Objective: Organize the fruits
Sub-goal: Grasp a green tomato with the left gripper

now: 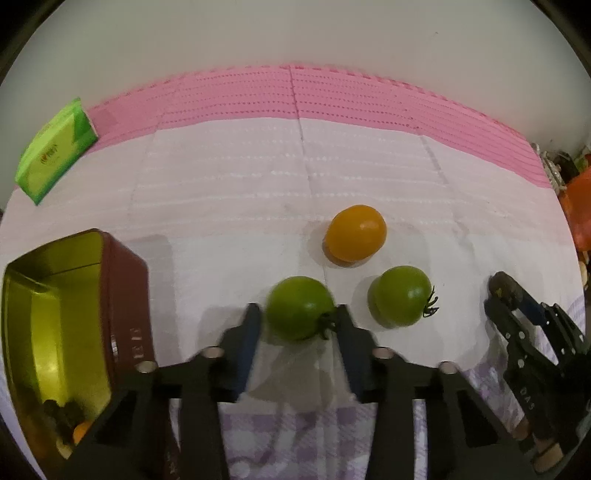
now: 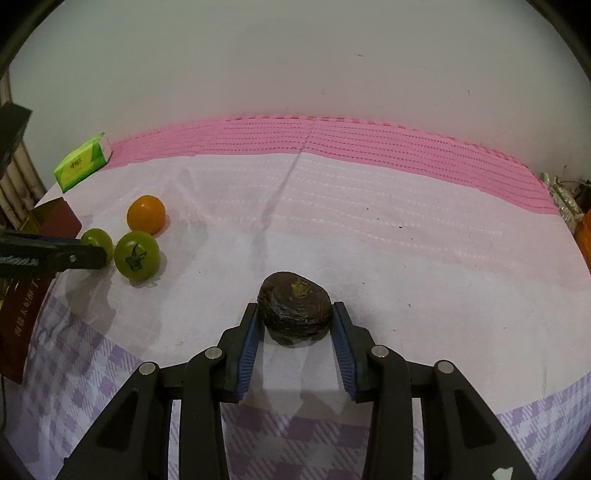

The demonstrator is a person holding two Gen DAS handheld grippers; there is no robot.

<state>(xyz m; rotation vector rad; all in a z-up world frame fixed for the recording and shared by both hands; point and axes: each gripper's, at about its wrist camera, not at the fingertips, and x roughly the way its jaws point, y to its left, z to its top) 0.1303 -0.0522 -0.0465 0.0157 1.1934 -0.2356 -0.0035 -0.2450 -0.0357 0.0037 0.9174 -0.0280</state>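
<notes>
Tomatoes (image 1: 300,308) rest on pale cloth (image 1: 229,192) below a plain wall (image 1: 295,33).

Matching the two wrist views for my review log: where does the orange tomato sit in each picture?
Left wrist: orange tomato right of centre, beyond the two green ones.
Right wrist: orange tomato at far left, beyond the green pair.
Shared landmark: the green tissue pack, upper left in both.
</notes>
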